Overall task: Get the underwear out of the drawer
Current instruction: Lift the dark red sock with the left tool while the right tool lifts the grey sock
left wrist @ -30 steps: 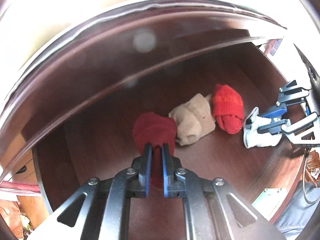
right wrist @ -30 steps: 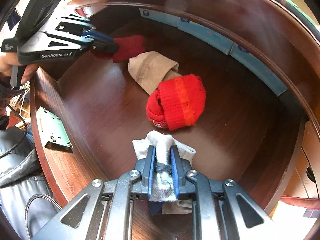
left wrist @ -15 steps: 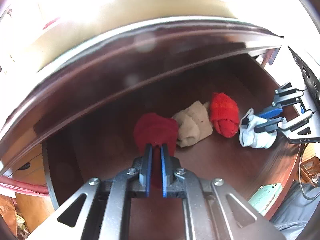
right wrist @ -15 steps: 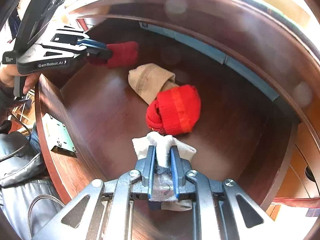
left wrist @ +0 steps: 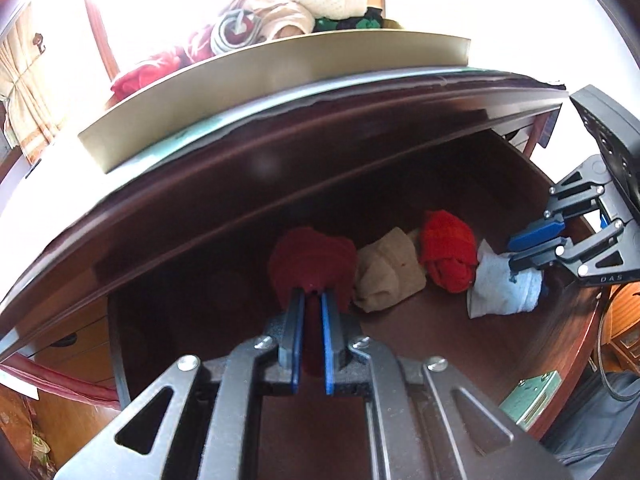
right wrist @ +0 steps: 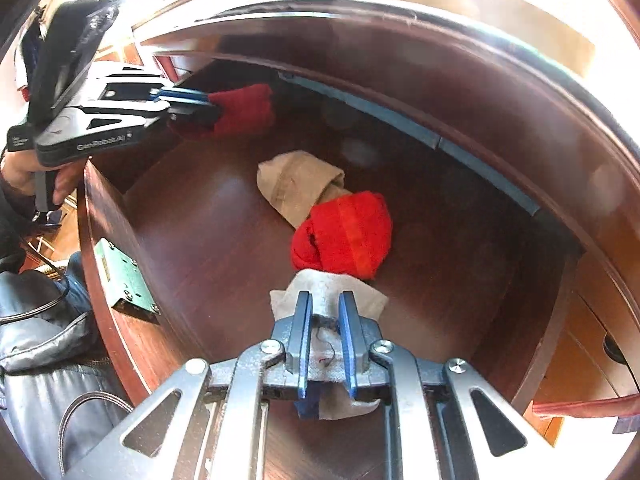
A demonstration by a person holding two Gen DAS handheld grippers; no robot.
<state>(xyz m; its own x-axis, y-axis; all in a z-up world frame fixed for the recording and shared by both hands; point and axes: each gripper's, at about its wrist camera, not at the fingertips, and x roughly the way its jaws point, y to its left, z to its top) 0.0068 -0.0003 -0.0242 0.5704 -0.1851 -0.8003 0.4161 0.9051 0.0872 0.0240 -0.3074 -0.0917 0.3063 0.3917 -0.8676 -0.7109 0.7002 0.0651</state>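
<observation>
While both pairs of tongs already grip a garment each, nothing has yet cleared the dark reddish-brown wooden drawer [right wrist: 176, 216], so the task looks to be in its lifting stage with the carrying-out yet to do.

Nearest in the right wrist view, the right tongs [right wrist: 325, 312] are clamped on a pale grey-white bundle of soft cloth [right wrist: 332, 292], which bulges up between the blue pads and hangs behind them; whether its lower edge touches the drawer floor cannot be told. Just past it, at about 12 o'clock, a bright red ribbed knitted roll [right wrist: 344, 236] lies on the floor, and touching that, toward 11 o'clock, a beige folded cloth piece [right wrist: 300, 184]. Neither is held, so these two appear left to collect.

Farthest, at 10 o'clock, the left tongs [right wrist: 200, 104] are shut on a dark red knitted bundle [right wrist: 244, 108], which seems raised off the floor near the drawer's back corner. A person's hand [right wrist: 24, 176] holds that tool's handle at 9 o'clock.

Both tools tilt steeply downward into the drawer, the left reaching in from the left side, the right from the front edge.
</observation>
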